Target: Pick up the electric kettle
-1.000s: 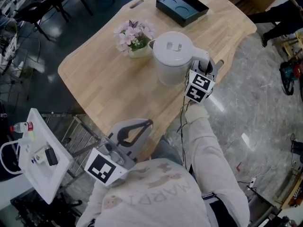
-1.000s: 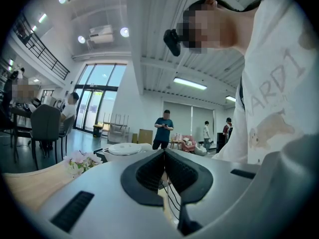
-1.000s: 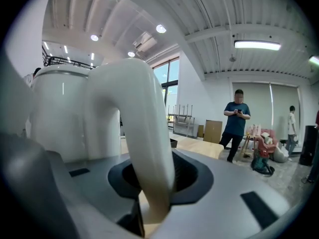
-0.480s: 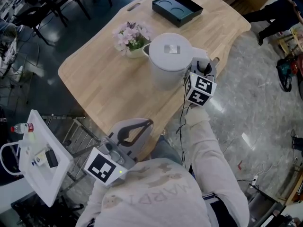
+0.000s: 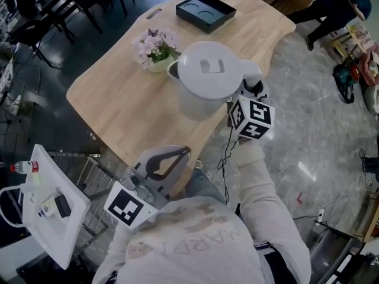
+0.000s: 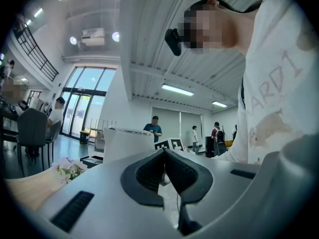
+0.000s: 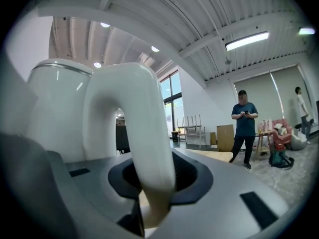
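While the left claw (image 5: 177, 157) hangs close to the person's chest, below the near edge of the desk (image 5: 118, 105), its jaws are clenched together with nothing between them, as the left gripper view (image 6: 164, 156) shows. Farther out, the right sleeve (image 5: 260, 188) reaches to the right claw (image 5: 251, 89), whose marker cube (image 5: 251, 117) faces up. That claw is grasping the white handle (image 7: 132, 123) of the electric kettle (image 5: 204, 84): in the right gripper view the handle's lower stretch runs down between the dark pads (image 7: 192, 176), which press on it. The kettle is upright with its lid on, over the near right part of the desk; whether its base touches the wood cannot be told. Just beyond it stands a small pot of pink flowers (image 5: 155, 47). A black tray (image 5: 205, 12) lies at the far end. Beyond the desk a person (image 7: 245, 128) stands on the grey floor.
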